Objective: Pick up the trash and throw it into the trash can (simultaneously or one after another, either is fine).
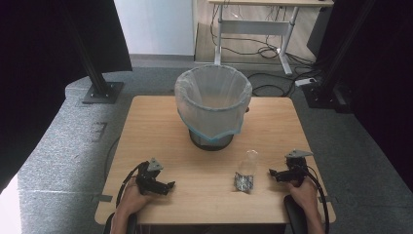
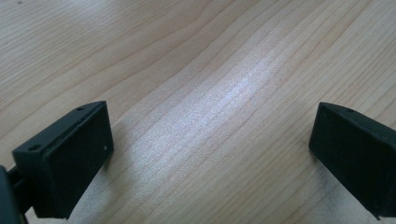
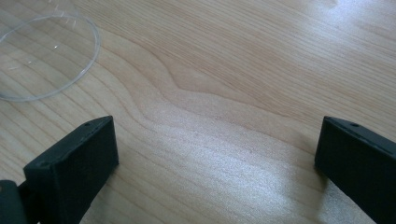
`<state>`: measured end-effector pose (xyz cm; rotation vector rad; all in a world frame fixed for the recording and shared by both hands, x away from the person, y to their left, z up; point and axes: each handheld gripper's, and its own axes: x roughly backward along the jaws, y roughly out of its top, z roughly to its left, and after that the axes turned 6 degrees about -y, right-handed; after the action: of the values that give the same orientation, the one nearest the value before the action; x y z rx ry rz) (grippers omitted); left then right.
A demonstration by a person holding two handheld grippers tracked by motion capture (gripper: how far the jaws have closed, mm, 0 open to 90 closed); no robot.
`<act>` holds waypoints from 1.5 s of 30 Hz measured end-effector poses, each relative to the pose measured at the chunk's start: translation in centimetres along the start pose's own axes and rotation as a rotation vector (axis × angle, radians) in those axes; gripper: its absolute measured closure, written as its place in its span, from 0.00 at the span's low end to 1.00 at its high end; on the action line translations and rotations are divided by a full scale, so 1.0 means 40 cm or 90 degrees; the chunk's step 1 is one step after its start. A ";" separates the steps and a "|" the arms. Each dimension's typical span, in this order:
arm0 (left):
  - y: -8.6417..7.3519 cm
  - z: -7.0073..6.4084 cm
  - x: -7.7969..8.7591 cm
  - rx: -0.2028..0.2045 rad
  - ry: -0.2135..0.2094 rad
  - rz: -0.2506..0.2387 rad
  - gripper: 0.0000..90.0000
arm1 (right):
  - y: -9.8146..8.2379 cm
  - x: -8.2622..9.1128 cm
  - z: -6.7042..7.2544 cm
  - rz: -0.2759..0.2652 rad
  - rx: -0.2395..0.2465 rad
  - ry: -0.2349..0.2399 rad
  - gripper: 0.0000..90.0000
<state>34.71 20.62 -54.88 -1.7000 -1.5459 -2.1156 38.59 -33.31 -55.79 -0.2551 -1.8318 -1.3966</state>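
Seen from the high view, a lined waste bin (image 1: 213,105) stands toward the far middle of a wooden table (image 1: 160,122), its pale bag folded over the rim. Nearer the person than the bin, and slightly to its right, lies a clear plastic cup (image 1: 248,165) on its side, with what looks like a crumpled piece of foil (image 1: 243,182) at its near end, though the view is too small to be sure. The right gripper (image 1: 273,172) rests on the table just right of the cup, pointing toward it, held by a hand at the near edge. The left gripper (image 1: 169,185) lies well to the left of the cup, near the front edge, pointing toward the middle of the table. In the left gripper view, the two black jaws stand wide apart over bare wood grain, with nothing between them. In the right gripper view, the jaws likewise stand fully spread and hold nothing; the cup's clear round rim (image 3: 44,58) shows at the upper left, beyond the left jaw and apart from it.
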 end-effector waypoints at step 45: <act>0.002 -0.001 -0.002 0.003 0.003 -0.001 0.00 | 0.040 0.055 0.037 -0.012 0.022 0.022 0.00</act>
<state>34.76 20.52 -54.89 -1.6910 -1.5509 -2.1128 37.40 -32.08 -53.21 -0.1967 -1.8323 -1.3731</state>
